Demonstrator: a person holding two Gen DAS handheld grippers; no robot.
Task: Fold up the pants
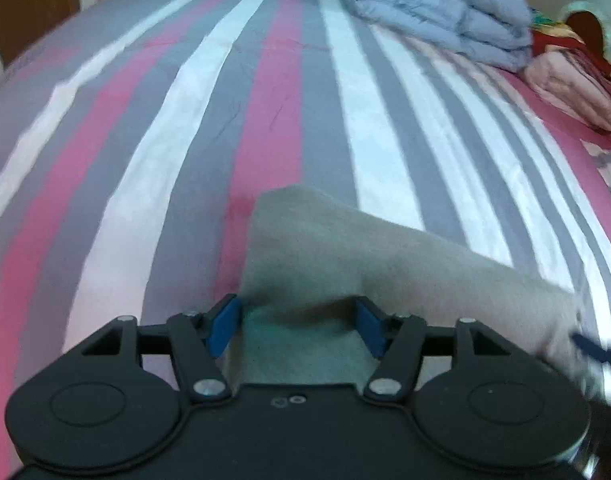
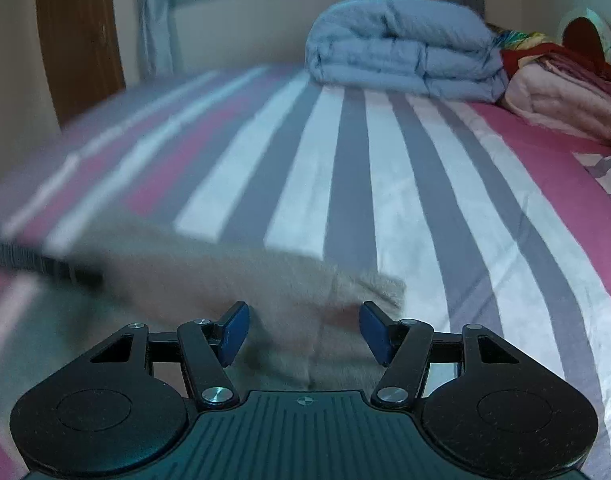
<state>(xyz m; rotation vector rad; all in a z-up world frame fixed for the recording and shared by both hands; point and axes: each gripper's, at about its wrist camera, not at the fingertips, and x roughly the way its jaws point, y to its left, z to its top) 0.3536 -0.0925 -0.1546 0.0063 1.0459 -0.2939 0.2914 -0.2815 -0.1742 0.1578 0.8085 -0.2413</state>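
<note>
Blur smears the beige fuzzy pants (image 1: 345,248) where they run toward each picture's edge, and the gripper bodies hide their near part. They lie across the striped bed (image 1: 153,128), long axis crosswise to its stripes (well short of the folded grey duvet (image 2: 401,56)). Left gripper (image 1: 297,326) and right gripper (image 2: 303,330) each have cloth between parted jaws; whether the pads press on it I cannot tell.

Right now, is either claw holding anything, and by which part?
Cannot tell. Beige pants fabric lies between the pads of the left claw and right claw, near an edge, but no pinch shows.
</note>
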